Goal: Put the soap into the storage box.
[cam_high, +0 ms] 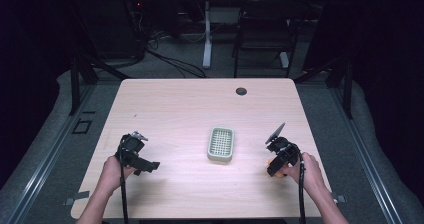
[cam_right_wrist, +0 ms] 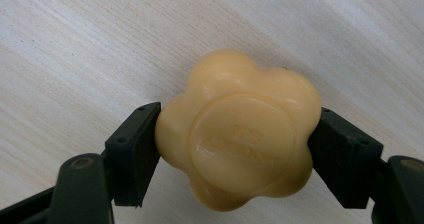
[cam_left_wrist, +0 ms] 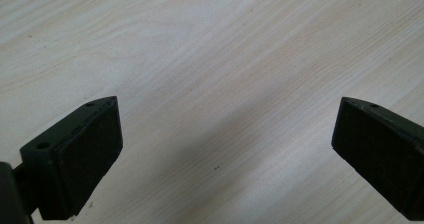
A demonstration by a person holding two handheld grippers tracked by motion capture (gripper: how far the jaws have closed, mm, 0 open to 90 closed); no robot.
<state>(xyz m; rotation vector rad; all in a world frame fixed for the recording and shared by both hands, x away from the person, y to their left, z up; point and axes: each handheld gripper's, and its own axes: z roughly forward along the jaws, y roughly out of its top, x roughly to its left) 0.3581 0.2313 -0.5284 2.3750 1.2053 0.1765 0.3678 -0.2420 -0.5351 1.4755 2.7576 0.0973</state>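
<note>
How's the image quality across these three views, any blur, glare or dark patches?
High view: the table is evenly lit, with no strong glare, but the surroundings fall into near black. Left gripper view: wood grain is fairly sharp, the close pads are soft, and a faint shadow runs between them. Right gripper view: the flower-shaped soap is softly lit and its embossed lettering is too blurred to read.

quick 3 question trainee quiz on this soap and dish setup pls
1. True or false: the right gripper is shut on the yellow soap.
2. What lies between the jaws of the left gripper? A) soap B) nothing but bare table C) a sponge
3. Where does the green soap dish sit?

Key
1. True; both pads press its sides.
2. B; the jaws stand wide apart over the table.
3. Mid-table, between the two grippers, apart from both.
</note>
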